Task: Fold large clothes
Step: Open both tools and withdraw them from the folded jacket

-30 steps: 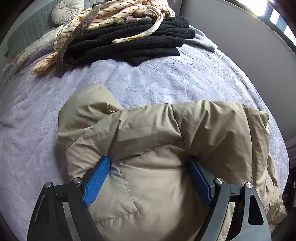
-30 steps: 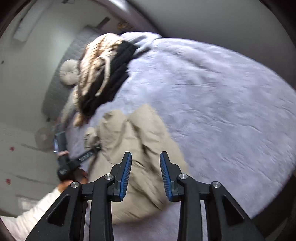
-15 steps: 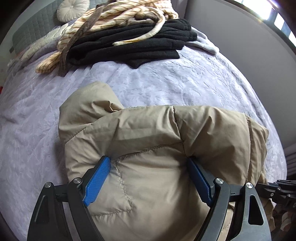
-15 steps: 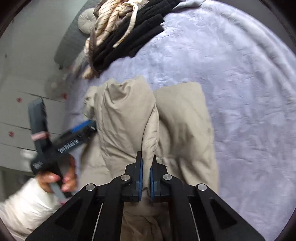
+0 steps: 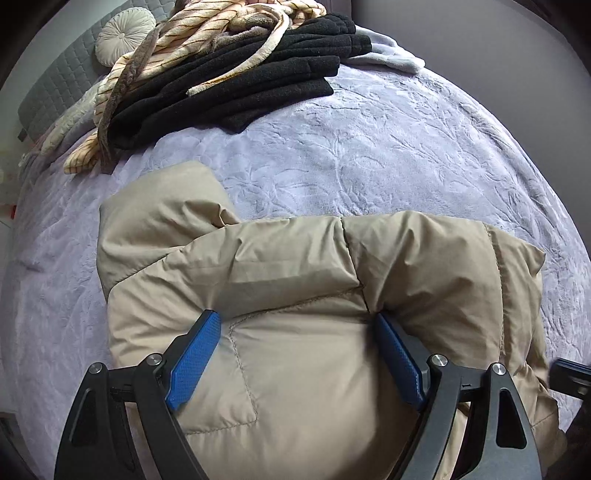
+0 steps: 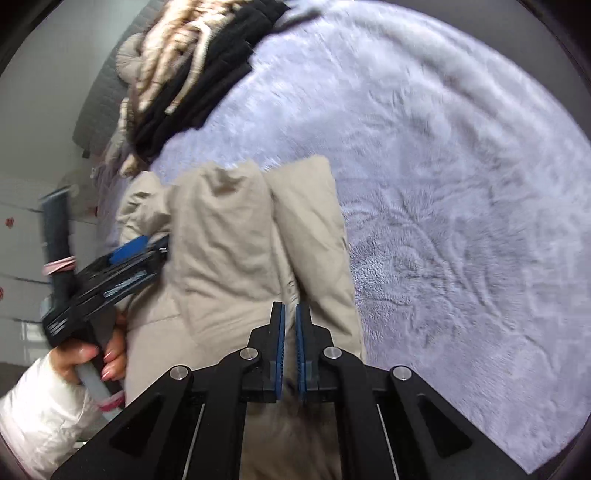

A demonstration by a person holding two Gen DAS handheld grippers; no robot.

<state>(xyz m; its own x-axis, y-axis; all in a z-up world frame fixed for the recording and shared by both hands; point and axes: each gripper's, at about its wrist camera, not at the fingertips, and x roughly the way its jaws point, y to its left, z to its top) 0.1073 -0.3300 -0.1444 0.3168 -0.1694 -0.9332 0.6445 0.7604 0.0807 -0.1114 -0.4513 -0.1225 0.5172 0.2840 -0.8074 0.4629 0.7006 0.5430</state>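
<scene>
A beige puffer jacket (image 5: 295, 258) lies bunched and folded on the lilac bedspread (image 5: 369, 166). My left gripper (image 5: 295, 319) holds a thick wad of it, its blue pads (image 5: 195, 354) spread wide and pressed into the padding on both sides. In the right wrist view the same jacket (image 6: 221, 240) runs up from the near edge, with the left gripper (image 6: 136, 251) clamped on its left side. My right gripper (image 6: 290, 308) is shut, its pads almost touching and pinching a thin fold at the jacket's near right part.
At the head of the bed lies a stack of black folded clothes (image 5: 258, 85) with a cream striped garment (image 5: 177, 44) on top. A round cushion (image 5: 123, 35) leans on the grey headboard (image 5: 55, 88). A hand in a white sleeve (image 6: 92, 354) holds the left gripper's handle.
The right gripper came down over the jacket and shut on a fold of it. The left gripper kept its wide grip and shifted with the jacket across the bed.
</scene>
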